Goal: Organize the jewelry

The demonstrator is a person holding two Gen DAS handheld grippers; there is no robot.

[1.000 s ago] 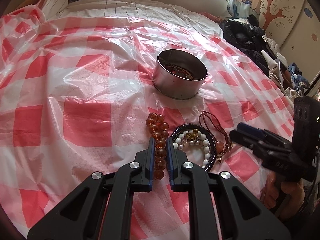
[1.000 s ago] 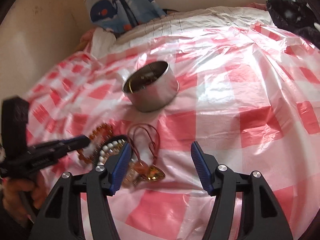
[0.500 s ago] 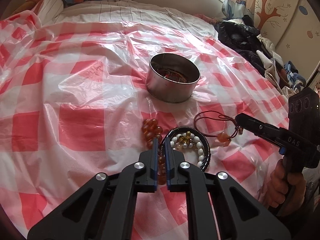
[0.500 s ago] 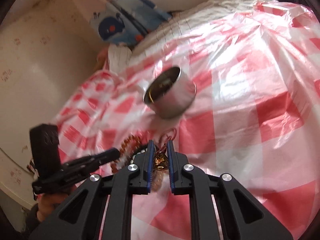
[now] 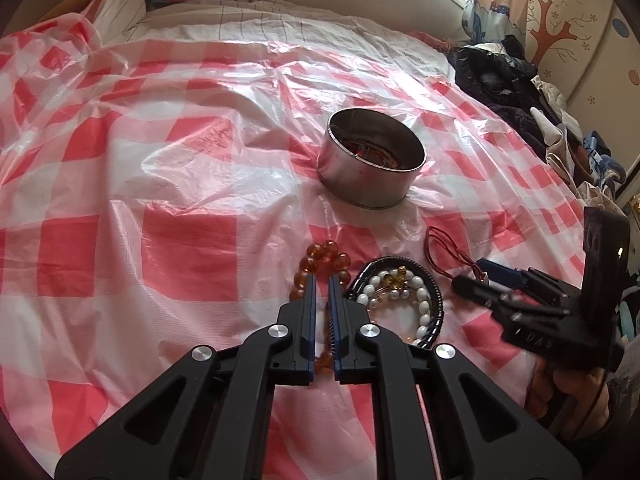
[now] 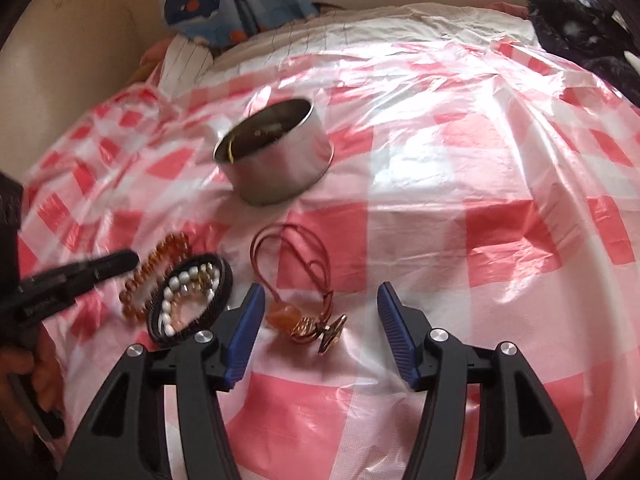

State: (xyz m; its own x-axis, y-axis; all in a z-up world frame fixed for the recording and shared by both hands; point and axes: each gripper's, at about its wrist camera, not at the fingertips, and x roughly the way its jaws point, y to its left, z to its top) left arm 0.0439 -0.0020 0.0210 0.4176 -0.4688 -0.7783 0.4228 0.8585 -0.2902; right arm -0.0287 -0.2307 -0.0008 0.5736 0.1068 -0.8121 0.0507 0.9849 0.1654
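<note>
A round metal tin (image 5: pixel 375 162) stands on the red-checked plastic sheet (image 5: pixel 160 184) with jewelry inside; it also shows in the right wrist view (image 6: pixel 276 156). An amber bead bracelet (image 5: pixel 325 258) lies in front of it, and my left gripper (image 5: pixel 322 280) is shut on it. A black band with white beads (image 5: pixel 400 292) lies to its right. A red cord necklace with an orange pendant (image 6: pixel 304 308) lies between the fingers of my right gripper (image 6: pixel 320 300), which is open just above it.
Dark clothes (image 5: pixel 500 92) are piled at the right edge of the bed. A whale-print pillow (image 6: pixel 224 4) lies at the far end. The checked sheet is wrinkled and glossy.
My right gripper was shut on the pendant half a second ago and is now open, with the necklace lying on the sheet. My left gripper stays shut on the amber bracelet.
</note>
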